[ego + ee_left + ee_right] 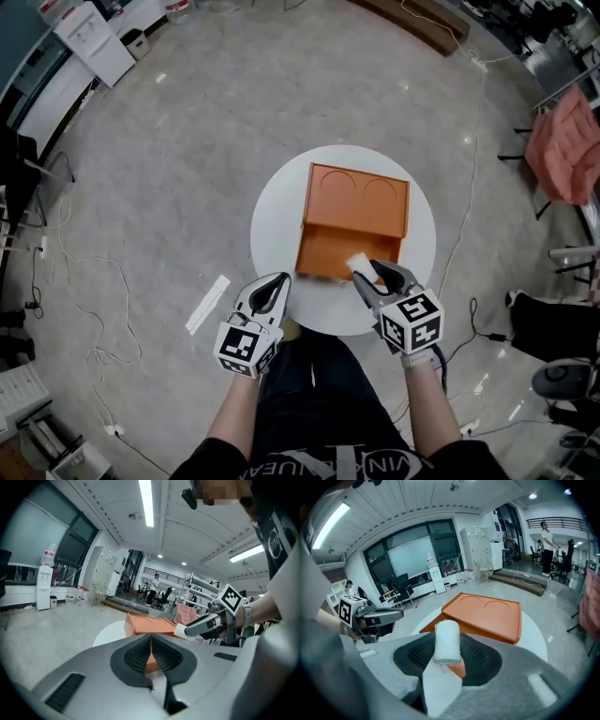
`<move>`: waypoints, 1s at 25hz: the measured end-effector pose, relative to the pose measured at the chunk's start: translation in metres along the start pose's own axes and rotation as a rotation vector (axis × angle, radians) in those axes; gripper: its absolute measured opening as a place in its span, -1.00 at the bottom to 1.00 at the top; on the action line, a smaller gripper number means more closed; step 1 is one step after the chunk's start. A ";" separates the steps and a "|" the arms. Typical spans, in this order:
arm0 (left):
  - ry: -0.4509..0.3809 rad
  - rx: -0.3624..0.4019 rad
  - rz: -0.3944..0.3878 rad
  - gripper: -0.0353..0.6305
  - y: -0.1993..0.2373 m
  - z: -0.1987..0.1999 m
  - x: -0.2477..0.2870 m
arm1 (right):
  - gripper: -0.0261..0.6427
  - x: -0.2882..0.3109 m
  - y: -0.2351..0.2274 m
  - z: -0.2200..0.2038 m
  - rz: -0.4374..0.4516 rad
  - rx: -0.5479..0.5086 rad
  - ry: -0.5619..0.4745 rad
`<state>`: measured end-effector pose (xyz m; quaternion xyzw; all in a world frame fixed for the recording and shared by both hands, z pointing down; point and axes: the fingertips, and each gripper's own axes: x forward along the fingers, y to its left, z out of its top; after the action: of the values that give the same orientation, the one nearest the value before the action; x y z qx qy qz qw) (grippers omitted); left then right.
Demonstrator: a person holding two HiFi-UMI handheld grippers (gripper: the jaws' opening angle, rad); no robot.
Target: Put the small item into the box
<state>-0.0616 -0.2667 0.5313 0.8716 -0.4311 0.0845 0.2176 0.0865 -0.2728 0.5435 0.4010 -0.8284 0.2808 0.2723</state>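
Left forearm: bare, rising from the lower edge of the head view to the left gripper. This gripper sits at the near left rim of the round white table, with its marker cube nearest the person and its tips directed forward and slightly right, towards the box. In the left gripper view its jaws are pressed together with nothing between them.

Centre: the orange box lies on the table, slightly right of the table's middle. Its far panel bears two round recesses, and a lower section extends from it towards the person. The left gripper stands apart from it, just off its near left corner.

Right forearm: bare, rising from the lower right to the right gripper. The tips angle forward and left, and reach the near right corner of the box. In the right gripper view its jaws are clamped on the small item, a white cylindrical roll held upright between the pads. In the head view the item sits at the gripper tips over the box's near edge. Whether it touches the box cannot be determined. The two grippers are level with each other and well apart.
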 end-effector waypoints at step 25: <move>0.042 -0.007 0.057 -0.85 0.030 -0.023 0.018 | -0.41 0.090 -0.004 -0.030 0.085 -0.314 0.323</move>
<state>-0.0738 -0.2852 0.5671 0.8562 -0.4512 0.1076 0.2273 0.0492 -0.3006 0.6259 0.2685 -0.8237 0.2200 0.4483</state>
